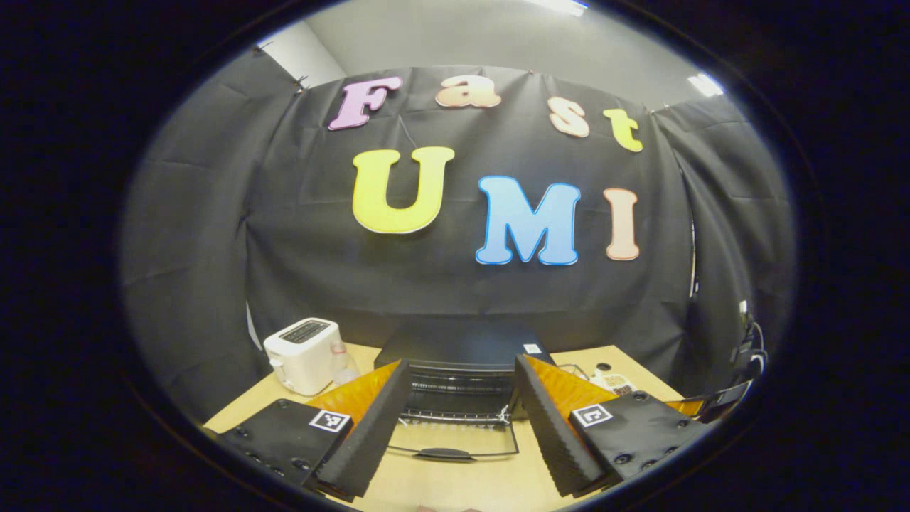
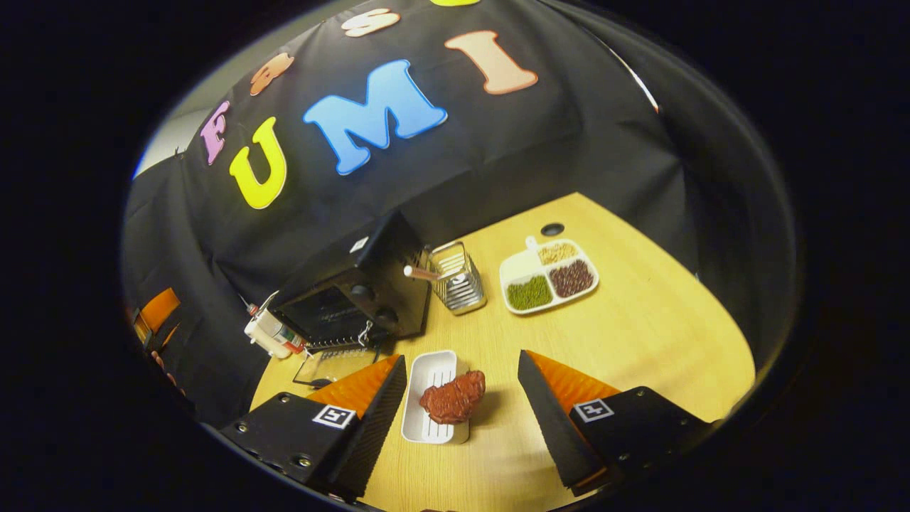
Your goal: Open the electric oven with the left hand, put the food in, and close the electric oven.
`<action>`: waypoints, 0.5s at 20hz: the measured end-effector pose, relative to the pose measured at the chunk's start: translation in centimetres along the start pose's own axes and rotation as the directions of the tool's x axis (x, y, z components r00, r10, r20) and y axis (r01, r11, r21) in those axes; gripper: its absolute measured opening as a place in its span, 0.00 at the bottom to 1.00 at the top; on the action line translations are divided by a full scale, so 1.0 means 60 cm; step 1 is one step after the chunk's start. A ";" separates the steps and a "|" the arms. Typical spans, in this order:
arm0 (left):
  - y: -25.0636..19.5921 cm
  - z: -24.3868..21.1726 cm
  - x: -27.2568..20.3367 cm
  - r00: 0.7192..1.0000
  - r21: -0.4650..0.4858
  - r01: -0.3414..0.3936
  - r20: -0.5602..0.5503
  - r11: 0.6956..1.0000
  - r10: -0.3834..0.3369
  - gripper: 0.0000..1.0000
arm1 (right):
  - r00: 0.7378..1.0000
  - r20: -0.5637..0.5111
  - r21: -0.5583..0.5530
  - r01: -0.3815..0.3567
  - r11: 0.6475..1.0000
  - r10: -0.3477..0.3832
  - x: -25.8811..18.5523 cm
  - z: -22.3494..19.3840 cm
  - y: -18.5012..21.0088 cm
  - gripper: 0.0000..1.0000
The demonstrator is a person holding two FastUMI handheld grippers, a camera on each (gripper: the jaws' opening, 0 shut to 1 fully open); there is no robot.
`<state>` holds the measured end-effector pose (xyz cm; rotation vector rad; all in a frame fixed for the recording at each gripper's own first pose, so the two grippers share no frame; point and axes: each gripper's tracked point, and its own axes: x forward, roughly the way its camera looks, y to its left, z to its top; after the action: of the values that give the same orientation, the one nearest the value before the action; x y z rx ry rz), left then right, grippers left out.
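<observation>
Right tongs point(image 2: 462, 409) spread around food point(image 2: 453, 397); oven point(image 2: 355, 299) door down.

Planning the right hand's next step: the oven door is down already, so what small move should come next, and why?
Probably lower the right gripper and close it on the meat. Its fingers stand open on either side of the meat, which lies partly on the white tray, and the oven is open with its door folded down.

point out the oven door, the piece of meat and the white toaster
oven door point(image 1: 455, 435), left gripper view, on its glass pane
piece of meat point(image 2: 453, 398), right gripper view, middle of its top
white toaster point(image 1: 304, 355), left gripper view, its front side
</observation>
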<state>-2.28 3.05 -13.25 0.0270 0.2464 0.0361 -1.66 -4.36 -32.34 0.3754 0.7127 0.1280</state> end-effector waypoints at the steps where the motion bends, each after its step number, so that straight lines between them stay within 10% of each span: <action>1: 0.001 -0.003 -0.007 1.000 -0.009 -0.010 -0.005 1.000 0.010 0.94 | 0.999 -0.033 0.022 -0.015 1.000 0.015 0.013 -0.015 -0.004 0.95; 10: 0.024 0.007 -0.076 0.991 0.055 -0.130 -0.024 0.990 0.131 0.97 | 0.970 -0.200 0.262 -0.083 0.962 0.138 0.094 -0.094 -0.013 0.82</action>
<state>-6.64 4.29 -11.70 0.0953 0.2732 0.1602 -1.18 -2.11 -40.02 0.6527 0.9275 0.1876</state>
